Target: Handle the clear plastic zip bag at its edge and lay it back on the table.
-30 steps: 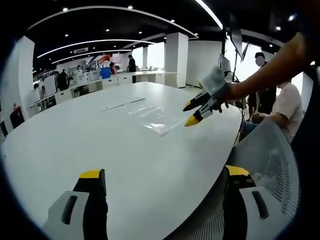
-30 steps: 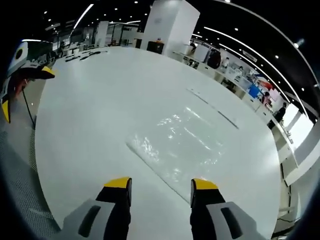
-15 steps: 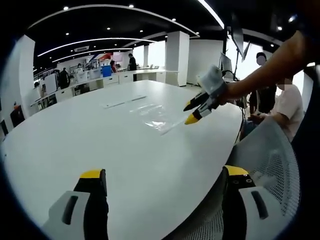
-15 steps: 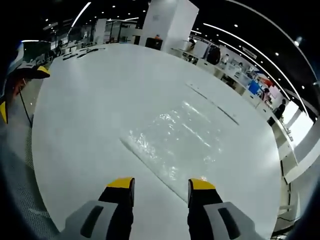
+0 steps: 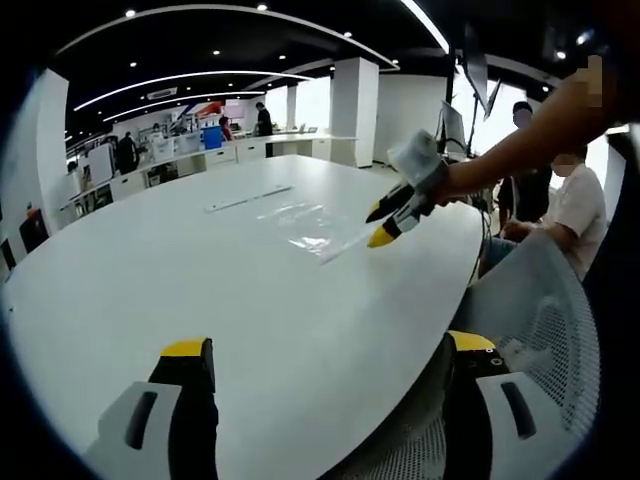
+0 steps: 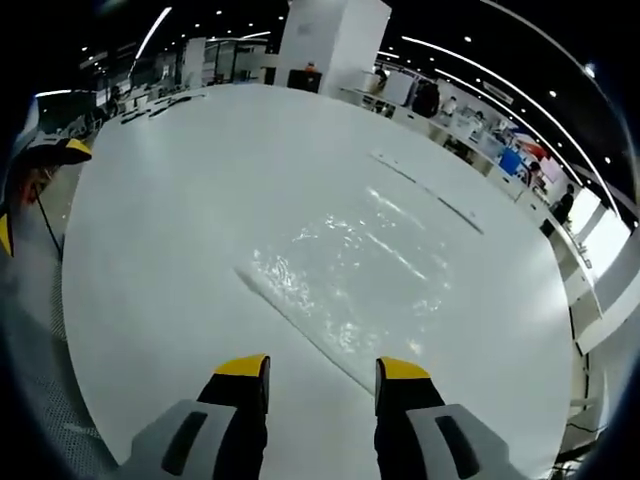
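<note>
Left gripper view: mesh chair (image 5: 540, 310) beside table (image 5: 200, 280).

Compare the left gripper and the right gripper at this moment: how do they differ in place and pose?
The left gripper hangs back at the near rim of the table, far from the bag; the right gripper is at the bag's near edge. The left gripper's jaws stand wide apart; the right gripper's jaws stand closer together. Both are open, hold nothing and have yellow tips.
</note>
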